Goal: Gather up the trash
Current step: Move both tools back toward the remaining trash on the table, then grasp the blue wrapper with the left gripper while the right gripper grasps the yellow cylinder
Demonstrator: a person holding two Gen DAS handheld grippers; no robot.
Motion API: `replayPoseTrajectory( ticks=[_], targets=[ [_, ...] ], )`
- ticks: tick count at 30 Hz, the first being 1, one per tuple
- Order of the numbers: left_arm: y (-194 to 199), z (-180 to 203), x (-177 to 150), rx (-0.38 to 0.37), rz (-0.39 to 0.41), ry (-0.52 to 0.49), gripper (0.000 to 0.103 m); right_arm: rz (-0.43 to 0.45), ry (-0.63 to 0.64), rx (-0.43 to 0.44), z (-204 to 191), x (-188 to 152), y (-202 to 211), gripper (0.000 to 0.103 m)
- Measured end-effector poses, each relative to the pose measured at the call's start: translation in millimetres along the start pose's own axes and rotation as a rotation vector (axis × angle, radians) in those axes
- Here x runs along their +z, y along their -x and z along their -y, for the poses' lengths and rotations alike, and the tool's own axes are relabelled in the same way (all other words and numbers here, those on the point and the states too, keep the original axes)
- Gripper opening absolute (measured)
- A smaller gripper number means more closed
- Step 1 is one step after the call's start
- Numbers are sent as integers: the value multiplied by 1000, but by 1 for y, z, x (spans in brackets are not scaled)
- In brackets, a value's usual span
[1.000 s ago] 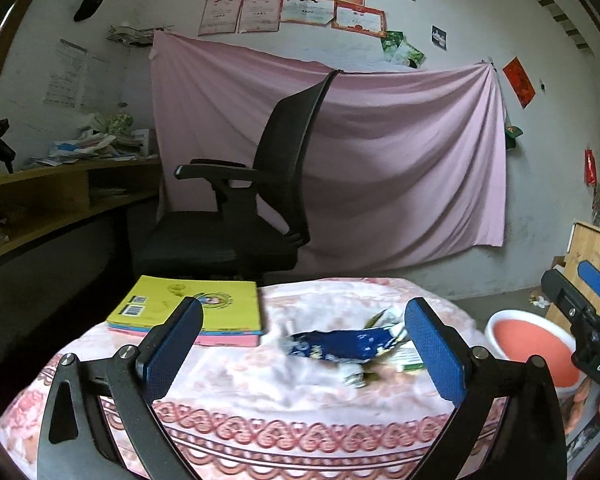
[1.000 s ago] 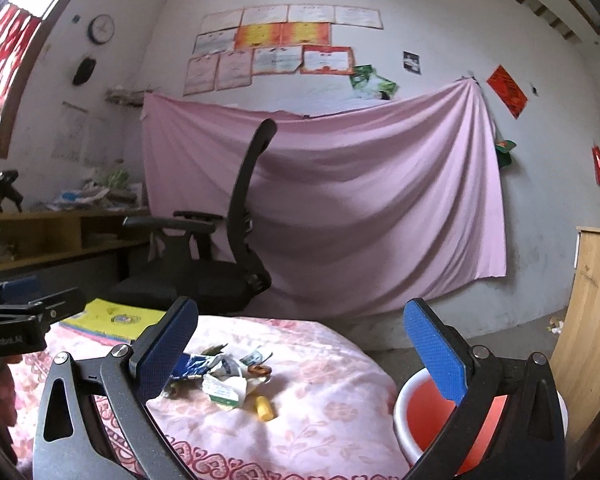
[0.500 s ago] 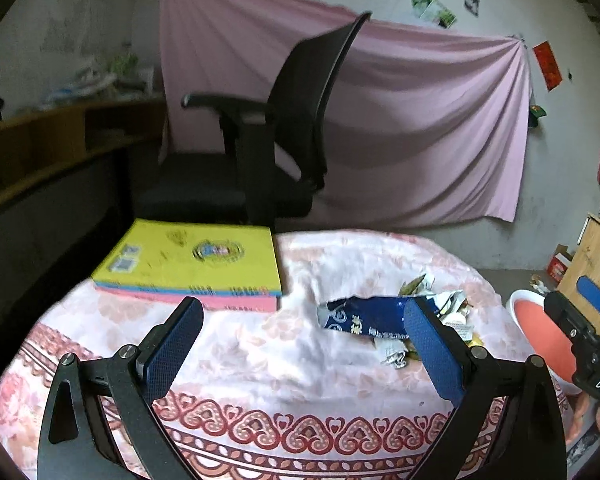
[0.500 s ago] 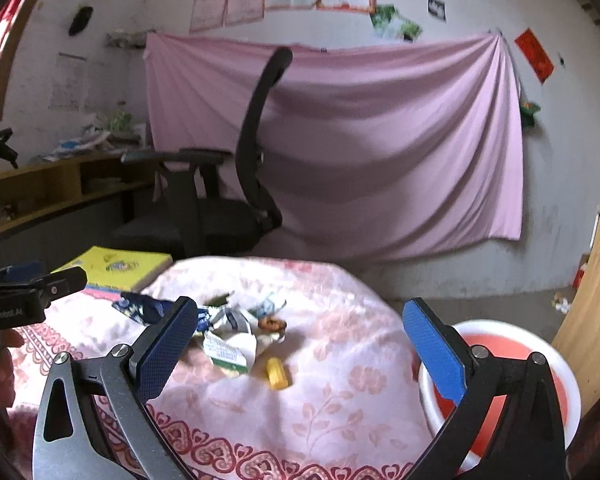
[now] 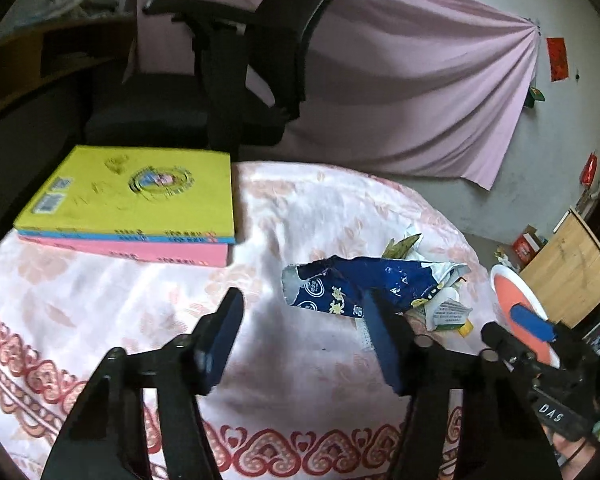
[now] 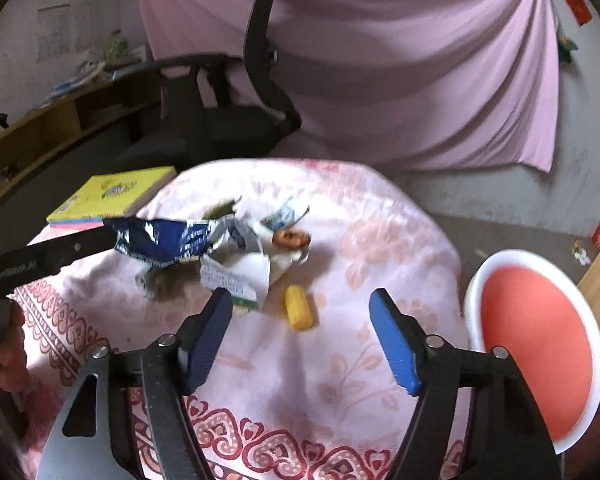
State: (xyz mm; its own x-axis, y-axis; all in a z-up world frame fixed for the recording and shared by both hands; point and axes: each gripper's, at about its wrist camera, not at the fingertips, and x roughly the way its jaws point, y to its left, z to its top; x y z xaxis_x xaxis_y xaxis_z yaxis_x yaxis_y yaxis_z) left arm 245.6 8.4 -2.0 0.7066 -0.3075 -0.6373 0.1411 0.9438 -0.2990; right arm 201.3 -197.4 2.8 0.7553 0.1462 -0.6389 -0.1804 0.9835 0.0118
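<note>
Both tools have tilted down toward the surface (image 6: 340, 208) since the earlier frames. Left tool (image 5: 304, 328): fingers apart, hovering just short of the crinkled blue foil wrapper (image 5: 356, 284). Right tool (image 6: 302, 334): fingers apart, above the smooth yellow capsule-shaped piece (image 6: 299, 307). Round red-and-white bin (image 6: 536, 344) stands beside the cloth-covered surface.

"DAS" stands in white on the black right gripper (image 5: 534, 326) body — near right. Print on the blue wrapper (image 5: 364, 286) and yellow book (image 5: 134, 194) is unreadable.
</note>
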Motion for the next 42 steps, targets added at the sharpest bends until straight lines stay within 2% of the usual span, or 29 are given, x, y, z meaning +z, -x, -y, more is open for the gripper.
replayPoseTrajectory(
  ticks=[3, 5, 9, 12, 15, 19, 24, 38, 42],
  targets=[
    [-9, -6, 1, -29, -36, 42, 43, -57, -24, 34, 4, -2, -11, 58],
    [-12, -10, 2, -54, -51, 68, 34, -86, -38, 55, 6, -2, -17, 53],
    [-12, -14, 3, -88, -55, 98, 24, -128, -51, 91, 7, -4, -25, 46],
    [-9, -13, 4, -97, -51, 95, 15, -139, -58, 104, 8, -5, -26, 40],
    [-8, -10, 4, -99, -45, 79, 11, -145, -87, 124, 14, -5, -27, 39],
    [-7, -4, 3, -98, -34, 60, 0, -154, -101, 128, 17, -4, -29, 35],
    [-1, 8, 0, -87, -15, 7, 0, -170, -108, 139, 19, -3, -32, 13],
    [19, 39, -23, -67, 1, -115, 0, -99, -123, 162, 22, -3, -14, 12],
    [25, 39, -24, -26, 40, -109, 0, -85, -132, 168, 23, -4, -10, 12]
  ],
)
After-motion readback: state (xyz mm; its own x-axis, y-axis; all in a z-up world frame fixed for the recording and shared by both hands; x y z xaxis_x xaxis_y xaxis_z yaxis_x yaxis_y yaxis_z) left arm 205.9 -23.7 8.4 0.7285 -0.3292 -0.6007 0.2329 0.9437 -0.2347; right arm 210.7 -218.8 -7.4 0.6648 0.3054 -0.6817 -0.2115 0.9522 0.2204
